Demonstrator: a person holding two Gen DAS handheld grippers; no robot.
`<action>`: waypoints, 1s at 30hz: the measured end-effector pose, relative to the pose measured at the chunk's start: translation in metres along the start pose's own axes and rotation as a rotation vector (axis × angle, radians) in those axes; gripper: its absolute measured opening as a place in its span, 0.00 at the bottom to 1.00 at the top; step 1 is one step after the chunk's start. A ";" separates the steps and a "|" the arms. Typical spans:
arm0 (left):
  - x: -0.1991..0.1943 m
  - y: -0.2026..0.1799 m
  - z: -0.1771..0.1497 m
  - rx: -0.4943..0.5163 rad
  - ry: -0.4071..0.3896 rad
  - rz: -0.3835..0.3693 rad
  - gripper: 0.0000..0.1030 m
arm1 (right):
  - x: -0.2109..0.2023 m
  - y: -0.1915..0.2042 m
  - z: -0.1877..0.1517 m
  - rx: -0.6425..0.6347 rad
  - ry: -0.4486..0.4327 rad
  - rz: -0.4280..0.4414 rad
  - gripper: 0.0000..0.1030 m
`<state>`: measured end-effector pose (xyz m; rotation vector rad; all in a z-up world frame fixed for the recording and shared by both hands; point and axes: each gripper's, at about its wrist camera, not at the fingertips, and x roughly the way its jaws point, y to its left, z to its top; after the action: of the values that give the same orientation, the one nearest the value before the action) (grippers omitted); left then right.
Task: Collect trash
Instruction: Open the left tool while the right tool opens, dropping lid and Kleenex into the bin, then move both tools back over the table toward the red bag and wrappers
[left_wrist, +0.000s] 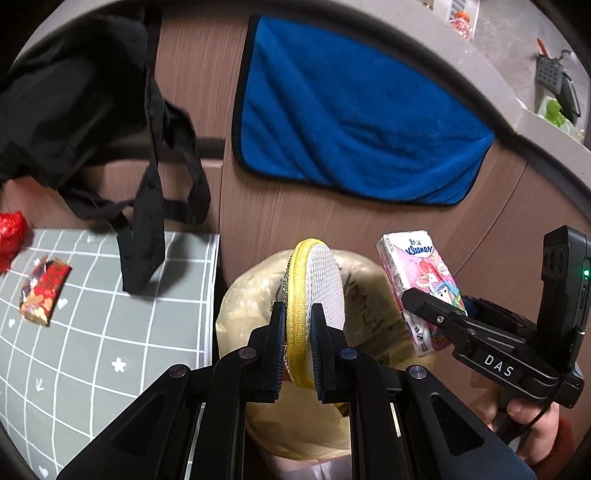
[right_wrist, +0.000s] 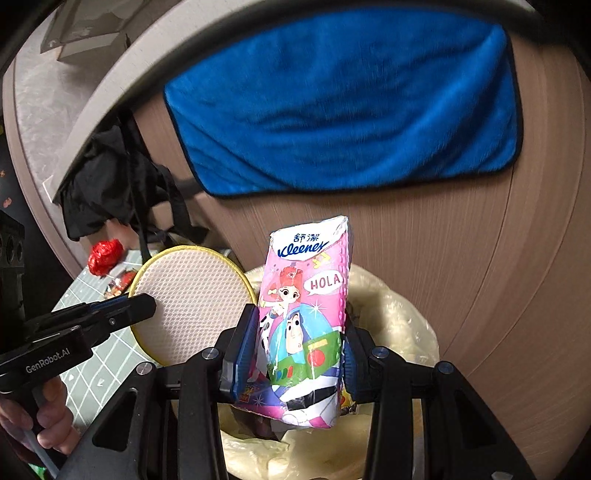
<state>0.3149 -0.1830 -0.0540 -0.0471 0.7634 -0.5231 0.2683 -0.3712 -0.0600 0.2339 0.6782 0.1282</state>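
Note:
My left gripper (left_wrist: 298, 325) is shut on a round white mesh pad with a yellow rim (left_wrist: 314, 291), held on edge above the bin lined with a pale yellow bag (left_wrist: 255, 295). The pad also shows in the right wrist view (right_wrist: 192, 302). My right gripper (right_wrist: 299, 347) is shut on a pink Kleenex tissue pack (right_wrist: 306, 317), held upright over the same bag (right_wrist: 399, 325). The pack and right gripper also show in the left wrist view (left_wrist: 421, 280). A red-and-brown snack wrapper (left_wrist: 44, 291) and a crumpled red wrapper (left_wrist: 11, 236) lie on the grey grid mat (left_wrist: 110, 332).
A blue towel (left_wrist: 354, 110) hangs on the brown cabinet front (left_wrist: 369, 236) behind the bin. A black cloth bag (left_wrist: 74, 96) hangs over the mat at left, its straps dangling. A grey countertop with kitchen items (left_wrist: 517, 74) runs above.

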 end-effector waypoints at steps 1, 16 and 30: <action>0.003 0.001 -0.001 -0.002 0.008 0.000 0.13 | 0.003 -0.001 -0.001 0.003 0.005 -0.001 0.37; 0.011 0.024 0.003 -0.102 0.059 -0.080 0.37 | 0.026 -0.006 -0.010 0.029 0.072 -0.046 0.46; -0.073 0.089 0.006 -0.154 -0.100 0.062 0.37 | -0.005 0.068 0.012 -0.092 0.000 -0.015 0.46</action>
<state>0.3138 -0.0717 -0.0220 -0.1911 0.7040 -0.3994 0.2693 -0.3091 -0.0302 0.1406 0.6721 0.1447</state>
